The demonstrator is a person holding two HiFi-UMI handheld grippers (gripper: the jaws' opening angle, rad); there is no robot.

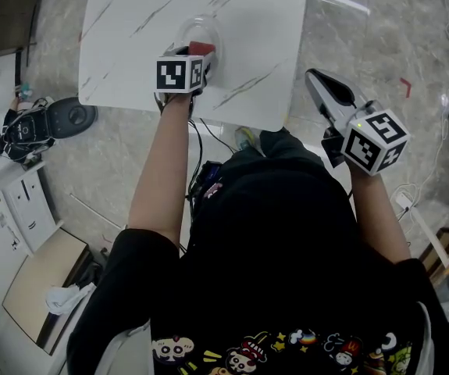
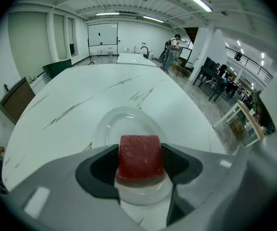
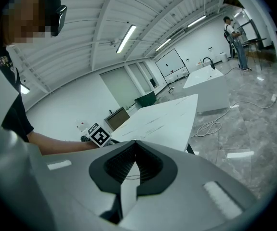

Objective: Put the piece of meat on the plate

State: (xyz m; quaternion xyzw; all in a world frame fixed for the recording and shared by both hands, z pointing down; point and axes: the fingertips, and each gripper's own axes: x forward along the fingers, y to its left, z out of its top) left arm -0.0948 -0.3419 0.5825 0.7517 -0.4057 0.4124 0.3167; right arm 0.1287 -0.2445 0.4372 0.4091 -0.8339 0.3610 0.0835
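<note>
A: So, where is the piece of meat (image 2: 139, 158)?

B: Clamped in the left gripper (image 2: 139, 150). Its 2 jaws press on the red block from either side, and the block stands upright between them.

A: And the plate (image 2: 107, 126)?

B: Clear and round, on the white, grey-veined table (image 2: 71, 95), lying under and beyond the meat. In the head view the meat hangs over the plate's near edge, on the side toward the person.

A: Does the meat touch the plate?

B: I cannot tell. The left gripper view shows the plate's surface just below the block, but neither a gap nor contact is plain.

A: What about the right gripper (image 3: 134, 148)?

B: Its 2 jaws are together, meeting along 1 line. In the head view it is held off the table's near right corner, over the grey stone floor (image 1: 380, 37), well apart from the plate.

A: Which way does it face?

B: Toward the table. Its own view takes in the tabletop and the left gripper's marker cube (image 3: 98, 135), with the person's forearm (image 3: 56, 142) behind the cube.

A: Anything else around?

B: A cable (image 3: 210, 127) lies looped on the floor beside the table. In the left gripper view a 2nd white table (image 2: 133, 59) stands beyond the 1st, with another person (image 2: 173, 49) next to it.
</note>
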